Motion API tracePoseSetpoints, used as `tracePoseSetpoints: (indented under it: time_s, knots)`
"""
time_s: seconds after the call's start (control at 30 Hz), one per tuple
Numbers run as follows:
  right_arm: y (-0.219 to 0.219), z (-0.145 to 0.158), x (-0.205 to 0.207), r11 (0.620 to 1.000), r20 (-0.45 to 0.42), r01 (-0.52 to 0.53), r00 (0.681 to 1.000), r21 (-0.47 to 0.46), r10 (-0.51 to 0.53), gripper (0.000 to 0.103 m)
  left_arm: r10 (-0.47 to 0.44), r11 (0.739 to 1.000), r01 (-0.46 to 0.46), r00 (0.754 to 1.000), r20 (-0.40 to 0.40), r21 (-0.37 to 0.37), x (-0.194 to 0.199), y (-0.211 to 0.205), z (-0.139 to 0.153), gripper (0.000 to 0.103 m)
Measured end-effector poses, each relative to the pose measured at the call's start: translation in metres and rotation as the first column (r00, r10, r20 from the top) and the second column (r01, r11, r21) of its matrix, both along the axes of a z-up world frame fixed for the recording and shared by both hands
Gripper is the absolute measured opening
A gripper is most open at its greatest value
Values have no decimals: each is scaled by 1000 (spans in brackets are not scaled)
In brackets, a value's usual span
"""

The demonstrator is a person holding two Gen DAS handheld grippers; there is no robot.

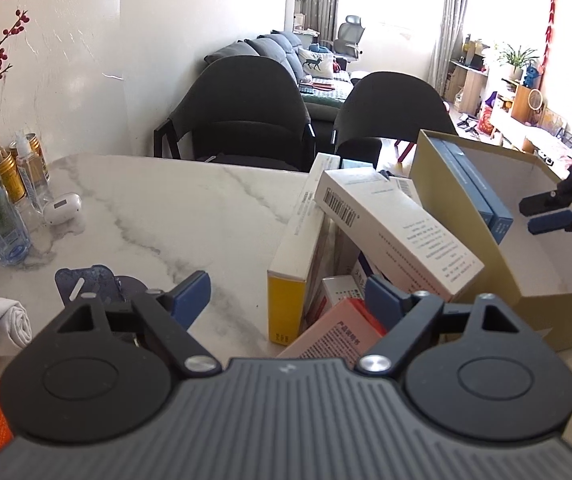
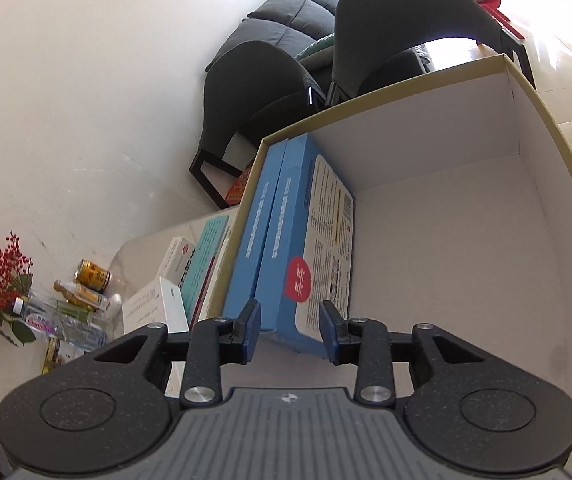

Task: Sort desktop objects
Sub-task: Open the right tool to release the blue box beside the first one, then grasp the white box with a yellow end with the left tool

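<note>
Your left gripper (image 1: 288,294) hangs with its jaws wide and empty over a pile of boxes (image 1: 390,232) on the marble table (image 1: 173,208), beside the cardboard box (image 1: 466,280). Your right gripper (image 2: 290,330) sits inside that cardboard box (image 2: 566,168), jaws parted, holding nothing, just before two upright blue boxes (image 2: 281,224).

Two blue boxes (image 2: 281,240) stand in one carton (image 2: 466,240). Two dark chairs (image 1: 241,116) sit behind the table (image 1: 173,208). Two gold cans (image 1: 13,176).
</note>
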State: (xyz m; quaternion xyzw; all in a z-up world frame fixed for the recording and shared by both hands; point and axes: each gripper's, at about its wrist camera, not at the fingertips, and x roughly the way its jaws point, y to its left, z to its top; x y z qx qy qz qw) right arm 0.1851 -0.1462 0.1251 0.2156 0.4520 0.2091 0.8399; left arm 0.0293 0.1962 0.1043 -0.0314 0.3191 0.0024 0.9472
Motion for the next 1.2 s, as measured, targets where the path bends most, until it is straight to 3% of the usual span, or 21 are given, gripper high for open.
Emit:
tracePoseSetpoints:
  time_s: [0.1,0.23,0.33,0.4,0.63,0.67,0.73,0.8,0.87,1.2]
  knots:
    - [11,-3,-9,997,9,-60,998,-54,61,48,-4,999,3,1000,-15,-32,10,3,-2,86]
    - [22,-10,-8,991,0,-73,997,-113,74,45,-1,1000,1,999,-43,-11,23,4,-7,86]
    - [26,-16,-2,990,-9,-71,997,-122,71,44,-18,999,15,996,-87,-40,35,8,-14,85]
    - [27,-19,2,991,-8,-58,998,-123,57,37,-25,999,21,994,-110,-36,42,9,-18,82]
    - [29,-26,5,992,-1,-55,998,-113,55,37,-28,999,23,987,-155,-28,55,11,-23,74]
    - [29,-26,3,993,1,-56,998,-105,57,37,-26,999,21,986,-163,-29,57,12,-24,70]
    - [27,-25,-1,994,10,-56,998,-90,57,38,-23,999,16,983,-185,-39,61,14,-26,53]
    - [26,-21,-8,995,27,-56,998,-80,58,40,-37,995,17,977,-208,-95,66,18,-30,31]
    - [25,-17,-14,996,44,-60,997,-64,63,41,-39,993,13,975,-221,-121,69,20,-32,30]
    - [25,-7,-31,996,89,-87,992,-14,87,41,9,994,-34,974,-226,-105,67,30,-31,29]
